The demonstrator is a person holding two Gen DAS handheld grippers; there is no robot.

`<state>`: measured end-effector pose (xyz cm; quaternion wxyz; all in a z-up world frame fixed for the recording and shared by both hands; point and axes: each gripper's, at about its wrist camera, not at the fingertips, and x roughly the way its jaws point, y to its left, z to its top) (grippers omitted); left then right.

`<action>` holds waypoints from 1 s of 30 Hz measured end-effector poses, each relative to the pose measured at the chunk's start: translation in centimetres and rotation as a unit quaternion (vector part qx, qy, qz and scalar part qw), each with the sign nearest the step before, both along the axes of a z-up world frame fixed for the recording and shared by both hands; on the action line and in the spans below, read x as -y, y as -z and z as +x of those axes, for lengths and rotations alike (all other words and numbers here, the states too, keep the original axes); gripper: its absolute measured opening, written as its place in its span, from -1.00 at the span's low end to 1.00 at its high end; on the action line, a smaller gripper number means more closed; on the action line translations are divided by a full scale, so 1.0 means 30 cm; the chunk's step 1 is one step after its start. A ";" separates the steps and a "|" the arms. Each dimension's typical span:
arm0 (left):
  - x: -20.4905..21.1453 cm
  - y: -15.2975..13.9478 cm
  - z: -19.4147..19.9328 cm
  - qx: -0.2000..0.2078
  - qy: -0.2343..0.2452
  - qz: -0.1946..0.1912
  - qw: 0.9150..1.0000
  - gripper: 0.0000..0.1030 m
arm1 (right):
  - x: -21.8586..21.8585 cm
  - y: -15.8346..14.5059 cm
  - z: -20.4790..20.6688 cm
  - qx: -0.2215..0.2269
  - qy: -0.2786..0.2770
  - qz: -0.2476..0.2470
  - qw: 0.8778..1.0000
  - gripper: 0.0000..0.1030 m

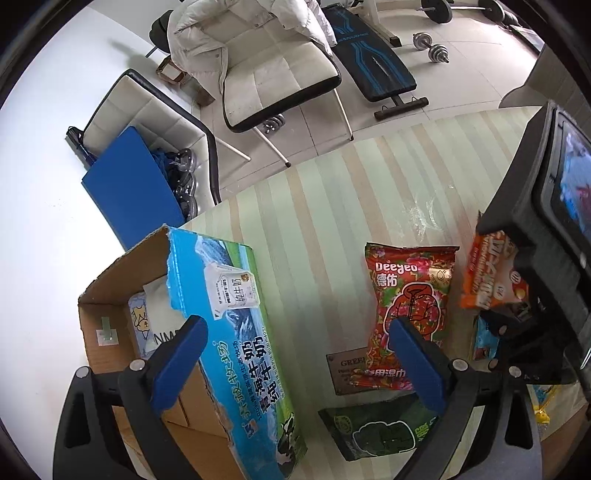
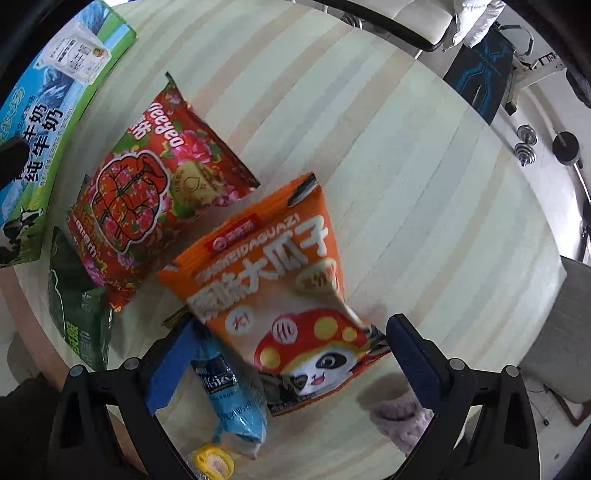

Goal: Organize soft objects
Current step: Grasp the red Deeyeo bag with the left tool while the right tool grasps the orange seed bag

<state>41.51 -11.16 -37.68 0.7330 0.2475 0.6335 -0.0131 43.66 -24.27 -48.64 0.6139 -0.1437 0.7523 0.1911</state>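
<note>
Broadly, the striped tablecloth (image 1: 332, 206) covers a table in a room with tiled floor; beyond its far edge stand two cream chairs (image 1: 280, 81), a white padded coat (image 1: 236, 29) draped on one, then a black-and-blue workout bench (image 1: 373, 62) and dumbbells (image 1: 430, 46).

Taking the open milk carton (image 1: 236, 332) at the cloth's left edge as landmark: white packs lie inside it; just right of it lies the red Deeyeo wipes pack (image 1: 406, 306), with a dark green pack (image 1: 380, 432) below that, then the orange seed bag (image 2: 291, 295), and a light blue pack (image 2: 232, 398) partly under the bag.

The left gripper (image 1: 295, 354) hovers over the carton's right wall, fingers wide and holding nothing. The right gripper (image 2: 291, 365) stands farthest right of the carton, its fingers (image 2: 170, 369) spread wide around the orange bag's lower end; whether they touch it is unclear.
</note>
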 end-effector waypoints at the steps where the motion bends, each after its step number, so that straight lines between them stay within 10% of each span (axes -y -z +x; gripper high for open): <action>1: 0.005 0.005 0.005 -0.003 0.000 -0.001 1.000 0.96 | 0.013 -0.001 0.009 0.005 0.013 0.003 1.000 0.69; 4: 0.027 0.027 0.017 -0.022 0.003 -0.015 1.000 0.96 | 0.108 -0.023 0.054 0.011 0.101 -0.004 0.995 0.27; 13: 0.100 0.230 0.088 -0.170 -0.021 -0.087 0.981 0.96 | 0.454 0.006 0.065 -0.068 0.384 0.072 0.918 0.34; 20: 0.113 0.320 0.120 -0.194 -0.034 -0.077 0.977 0.72 | 0.396 0.003 0.052 -0.058 0.358 0.044 0.931 0.39; 24: 0.081 0.293 0.142 -0.193 -0.077 -0.121 0.971 0.09 | 0.327 0.004 0.049 -0.046 0.339 0.011 0.940 0.39; 30: 0.070 0.273 0.133 -0.175 -0.084 -0.126 0.973 -0.03 | 0.218 0.008 0.041 -0.030 0.306 -0.040 0.951 0.39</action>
